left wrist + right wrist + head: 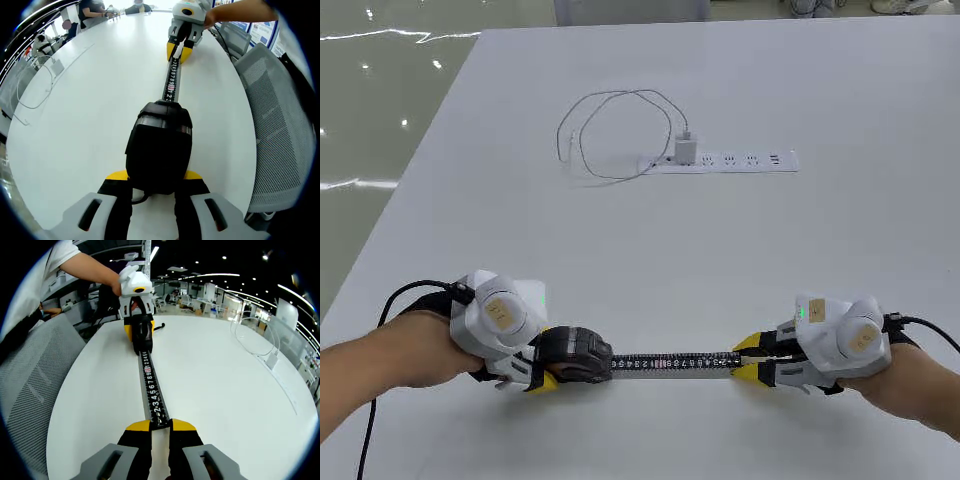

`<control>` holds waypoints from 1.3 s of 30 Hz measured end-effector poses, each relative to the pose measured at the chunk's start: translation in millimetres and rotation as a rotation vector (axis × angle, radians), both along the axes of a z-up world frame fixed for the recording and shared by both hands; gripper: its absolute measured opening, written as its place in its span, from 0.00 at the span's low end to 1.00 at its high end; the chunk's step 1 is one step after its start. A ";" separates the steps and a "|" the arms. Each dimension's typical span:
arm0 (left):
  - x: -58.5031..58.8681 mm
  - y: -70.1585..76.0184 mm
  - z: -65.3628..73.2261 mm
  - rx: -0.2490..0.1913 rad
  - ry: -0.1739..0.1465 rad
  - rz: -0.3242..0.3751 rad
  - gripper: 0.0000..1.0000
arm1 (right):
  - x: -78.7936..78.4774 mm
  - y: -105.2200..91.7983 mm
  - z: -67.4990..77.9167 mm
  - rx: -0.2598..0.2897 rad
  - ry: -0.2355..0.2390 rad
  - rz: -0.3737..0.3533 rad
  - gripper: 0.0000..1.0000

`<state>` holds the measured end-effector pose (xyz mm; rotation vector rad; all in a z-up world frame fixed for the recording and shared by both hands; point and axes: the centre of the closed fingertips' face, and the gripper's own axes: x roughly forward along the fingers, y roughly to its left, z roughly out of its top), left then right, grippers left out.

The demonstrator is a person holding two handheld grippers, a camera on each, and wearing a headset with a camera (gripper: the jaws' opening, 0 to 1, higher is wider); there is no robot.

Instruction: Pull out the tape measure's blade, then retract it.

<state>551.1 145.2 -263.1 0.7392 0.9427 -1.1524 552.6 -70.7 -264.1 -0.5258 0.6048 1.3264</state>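
Tape measure [575,353] sits on the white table [720,260] directly in front of you, close to the near edge, with its black case toward your left. Your left gripper [550,360] has its jaws closed on the case, one yellow-tipped jaw on each side. In the left gripper view the case fills the gap between the jaws.

The blade [675,361] is drawn out of the case and runs in a straight line to your right along the tabletop, printed numbers facing up. I cannot tell whether it touches the table along its run.

Your right gripper [746,358] holds the blade's free end, its jaws pinched narrow on it. In the right gripper view the numbers begin just ahead of the yellow tips and run toward the case. The two grippers face each other along the blade, well apart, with the drawn length between them.

Farther back on the table lies a white power strip [725,161]. A white charger [684,150] is plugged in near its left end, and a thin cable [610,135] loops off to the left of it. A grey mesh chair [272,130] stands just beside the table's edge on your side.
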 end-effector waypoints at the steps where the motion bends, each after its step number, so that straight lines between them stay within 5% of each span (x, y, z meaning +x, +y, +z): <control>1: 0.0 0.0 0.0 0.000 0.000 0.000 0.27 | -0.2 -0.8 0.4 -0.001 0.000 -0.001 0.08; 39: 0.2 0.0 0.3 0.006 -0.002 0.000 0.27 | -0.2 -45.8 1.8 -0.059 -0.005 -0.026 0.07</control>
